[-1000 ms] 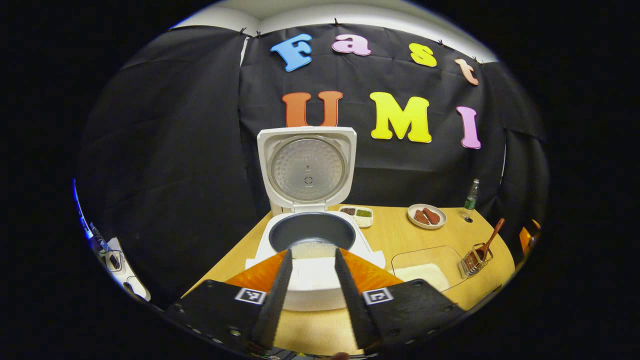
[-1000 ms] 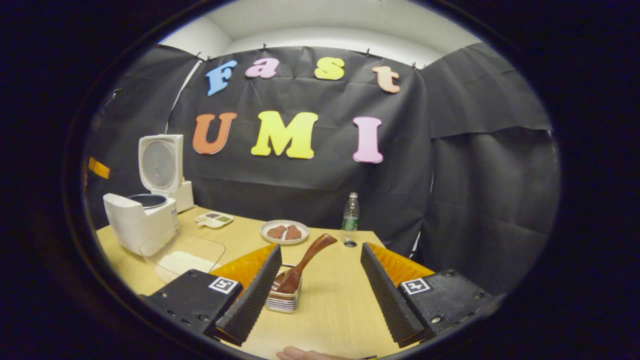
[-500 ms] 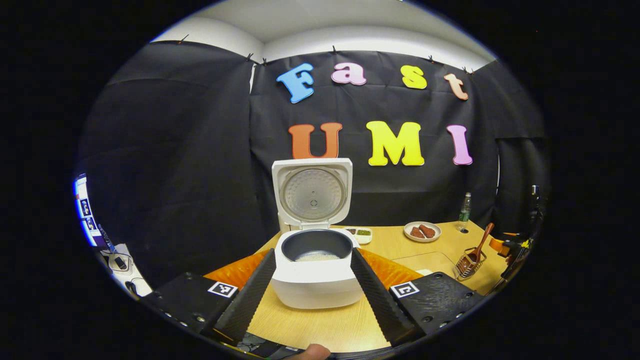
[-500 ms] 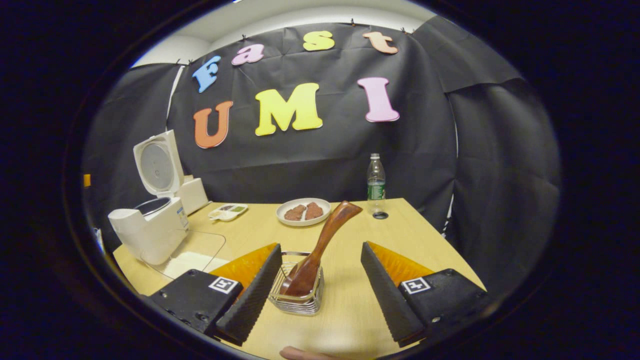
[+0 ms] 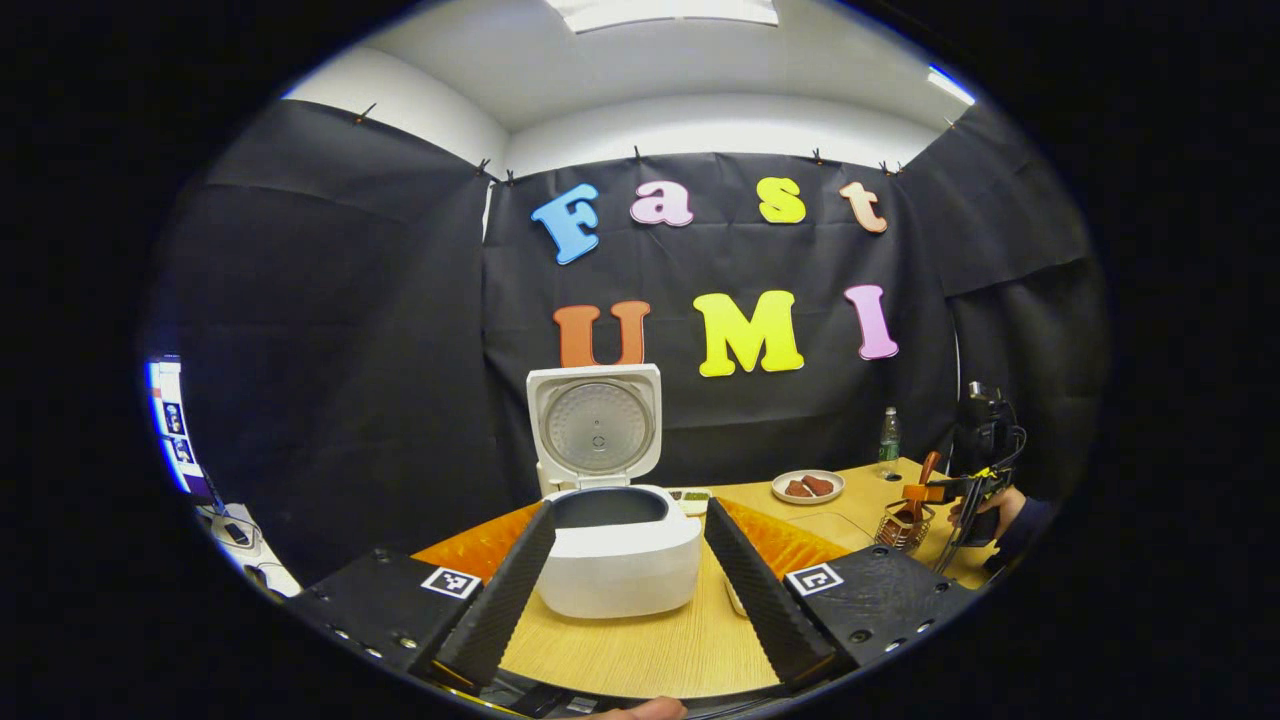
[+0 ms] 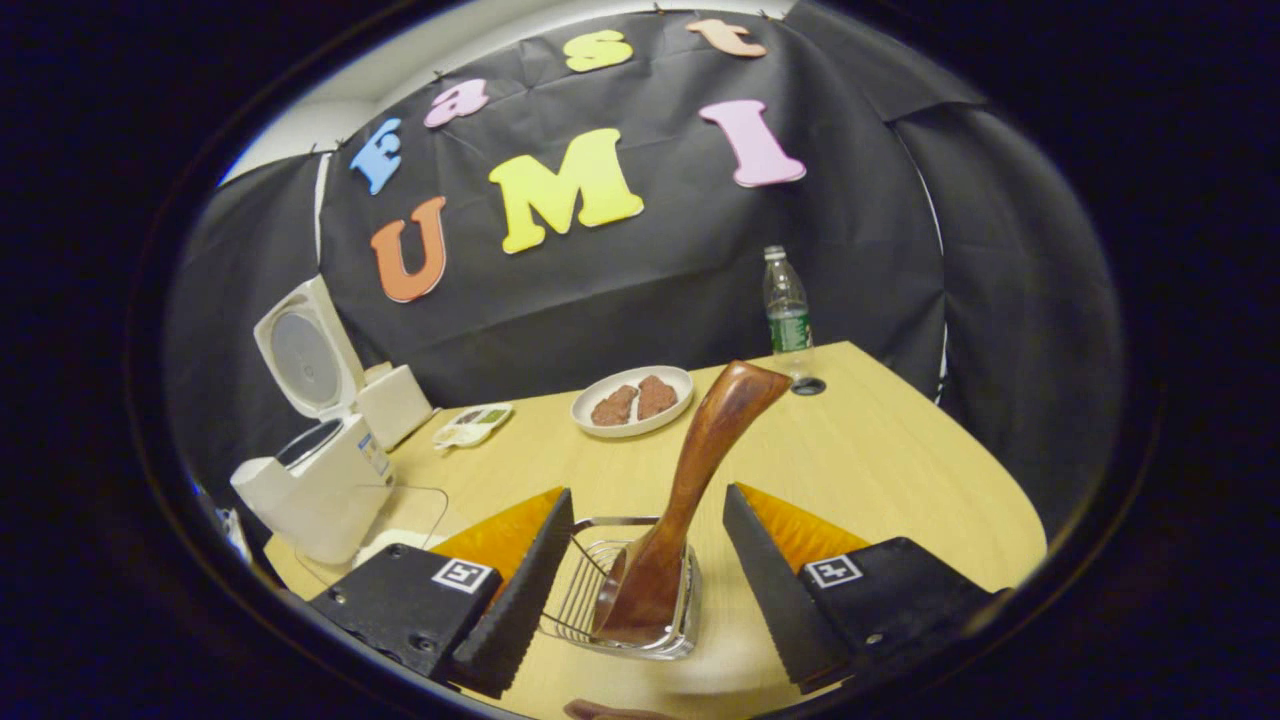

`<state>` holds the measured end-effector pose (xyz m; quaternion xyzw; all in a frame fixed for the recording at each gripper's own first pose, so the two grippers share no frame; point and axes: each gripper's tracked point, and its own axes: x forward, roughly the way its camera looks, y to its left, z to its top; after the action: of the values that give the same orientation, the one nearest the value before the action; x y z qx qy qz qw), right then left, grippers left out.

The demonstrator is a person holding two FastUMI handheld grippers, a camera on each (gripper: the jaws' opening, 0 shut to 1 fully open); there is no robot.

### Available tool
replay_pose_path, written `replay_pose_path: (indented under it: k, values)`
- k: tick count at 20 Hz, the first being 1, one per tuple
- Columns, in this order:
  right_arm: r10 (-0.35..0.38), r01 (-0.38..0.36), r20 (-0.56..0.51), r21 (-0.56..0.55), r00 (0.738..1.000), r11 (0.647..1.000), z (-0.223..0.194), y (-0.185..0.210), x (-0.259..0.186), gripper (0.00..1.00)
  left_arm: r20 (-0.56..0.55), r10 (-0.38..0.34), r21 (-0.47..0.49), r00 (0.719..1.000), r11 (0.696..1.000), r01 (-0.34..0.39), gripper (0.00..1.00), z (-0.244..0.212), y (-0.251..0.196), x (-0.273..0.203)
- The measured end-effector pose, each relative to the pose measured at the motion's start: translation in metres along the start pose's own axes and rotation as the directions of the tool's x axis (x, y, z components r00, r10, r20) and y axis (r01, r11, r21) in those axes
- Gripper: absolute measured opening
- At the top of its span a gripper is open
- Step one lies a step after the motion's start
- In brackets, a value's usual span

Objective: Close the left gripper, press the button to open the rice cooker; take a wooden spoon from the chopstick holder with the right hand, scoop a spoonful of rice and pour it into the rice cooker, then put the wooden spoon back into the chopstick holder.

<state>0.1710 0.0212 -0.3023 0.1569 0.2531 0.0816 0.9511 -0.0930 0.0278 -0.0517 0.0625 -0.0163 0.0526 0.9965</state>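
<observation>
The white rice cooker [image 5: 620, 560] stands with its lid [image 5: 595, 425] up and its dark pot exposed. My left gripper [image 5: 630, 508] hovers open in front of it, one finger on each side, touching nothing. A wooden spoon [image 6: 695, 480] leans bowl-down in the wire chopstick holder [image 6: 600, 600]. My right gripper [image 6: 648, 493] is open just above the holder, with the spoon's handle rising between its fingers, apart from both. In the left gripper view, a hand holds the right gripper [image 5: 950, 490] over the holder [image 5: 900, 525]. The cooker [image 6: 320, 490] sits far left in the right gripper view.
A clear rice container [image 6: 405, 505] lies beside the cooker. A plate of meat [image 6: 632, 400], a small sauce dish [image 6: 470, 425] and a water bottle [image 6: 787, 310] stand toward the back of the wooden table [image 6: 880, 470]. The table's right edge is near the holder.
My left gripper has backed away from the cooker and its fingers have spread wider. My right gripper has moved in over the holder, bringing the spoon handle between its fingers.
</observation>
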Motion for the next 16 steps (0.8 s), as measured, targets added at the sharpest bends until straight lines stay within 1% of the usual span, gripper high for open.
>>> replay_pose_path:
  k: [1, 2, 3, 4, 5, 6, 7, 8, 10, 11, 13, 16]
  values:
    - [0.01, -0.009, -0.017, 0.053, 1.0, 0.999, 0.0, 0.0, 0.006, 0.98, -0.002, 0.002, -0.014, 1.0, 1.0, -0.002, 0.95, -0.001, 0.002, -0.002]
    - [0.02, -0.018, -0.021, 0.101, 1.0, 0.995, 0.002, 0.001, 0.009, 0.94, -0.013, -0.013, -0.025, 1.0, 1.0, 0.013, 0.95, -0.004, 0.0, -0.002]
    - [0.032, -0.029, -0.018, 0.136, 0.999, 0.99, 0.005, 0.004, 0.013, 0.86, -0.036, -0.043, -0.038, 0.998, 0.998, 0.041, 0.95, -0.01, -0.006, -0.002]
    - [0.014, -0.011, -0.019, 0.144, 1.0, 0.99, 0.005, 0.0, 0.017, 0.7, -0.054, -0.052, -0.048, 0.997, 0.998, 0.049, 0.95, -0.016, -0.005, -0.002]
    - [-0.031, 0.035, -0.033, 0.134, 0.999, 0.99, 0.008, -0.01, 0.017, 0.57, -0.077, -0.05, -0.056, 0.996, 0.997, 0.045, 0.96, -0.021, -0.002, -0.001]
    - [-0.044, 0.048, -0.03, 0.137, 0.999, 0.989, 0.005, -0.01, 0.017, 0.18, -0.089, -0.044, -0.058, 0.995, 0.998, 0.039, 0.96, -0.024, 0.003, -0.002]
    - [-0.036, 0.04, -0.031, 0.124, 0.999, 0.991, 0.003, -0.005, 0.013, 0.18, -0.086, -0.04, -0.06, 0.995, 0.998, 0.035, 0.96, -0.022, 0.005, -0.002]
    - [-0.035, 0.037, -0.024, 0.113, 0.999, 0.993, 0.007, -0.002, 0.007, 0.16, -0.081, -0.04, -0.063, 0.996, 0.997, 0.035, 0.96, -0.021, 0.006, -0.003]
    - [-0.06, 0.06, 0.0, 0.093, 0.998, 0.994, 0.015, -0.005, -0.001, 0.15, -0.072, -0.05, -0.072, 0.996, 0.996, 0.045, 0.96, -0.023, 0.006, -0.007]
    - [-0.059, 0.057, 0.015, 0.083, 0.998, 0.995, 0.021, 0.0, -0.006, 0.15, -0.065, -0.054, -0.077, 0.996, 0.996, 0.049, 0.96, -0.022, 0.008, -0.007]
    - [-0.07, 0.069, 0.028, 0.026, 0.997, 0.997, 0.031, 0.009, -0.012, 0.15, -0.057, -0.059, -0.093, 0.997, 0.994, 0.053, 0.96, -0.022, 0.012, -0.005]
    - [-0.072, 0.074, 0.091, -0.022, 0.993, 0.997, 0.054, 0.03, -0.032, 0.12, -0.061, -0.039, -0.097, 0.997, 0.995, 0.033, 0.96, -0.025, 0.023, -0.002]
